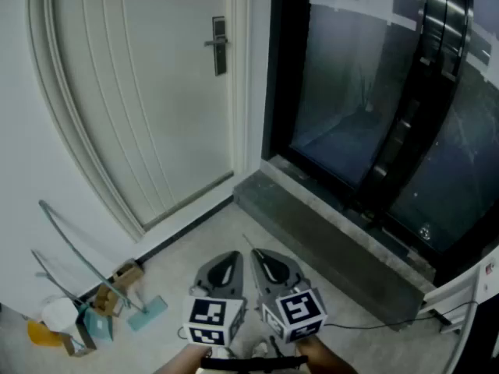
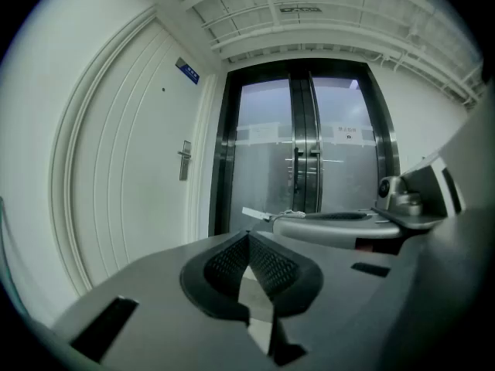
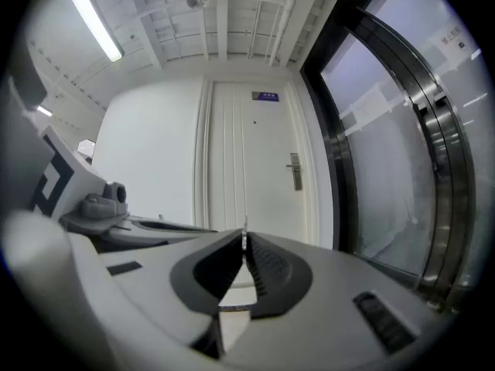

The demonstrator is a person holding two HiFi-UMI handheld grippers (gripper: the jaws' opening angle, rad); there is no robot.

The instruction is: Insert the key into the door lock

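The white door [image 1: 140, 107] stands shut ahead on the left, with its dark handle and lock plate [image 1: 219, 45] near its right edge. That lock [image 3: 295, 171] is far off in the right gripper view, and the lock [image 2: 185, 159] is just as distant in the left gripper view. My right gripper [image 1: 258, 254] is shut on a thin metal key [image 3: 245, 227] whose tip pokes out past the pads. The key [image 2: 255, 213] also shows from the side. My left gripper [image 1: 233, 254] hangs close beside it, shut and holding nothing.
Dark glass double doors [image 1: 374, 92] fill the right, behind a raised stone threshold [image 1: 327, 224]. A bent metal frame [image 1: 74, 252], cardboard scraps and a blue dustpan [image 1: 146, 312] lie at the lower left. A cable [image 1: 390, 324] runs across the floor at right.
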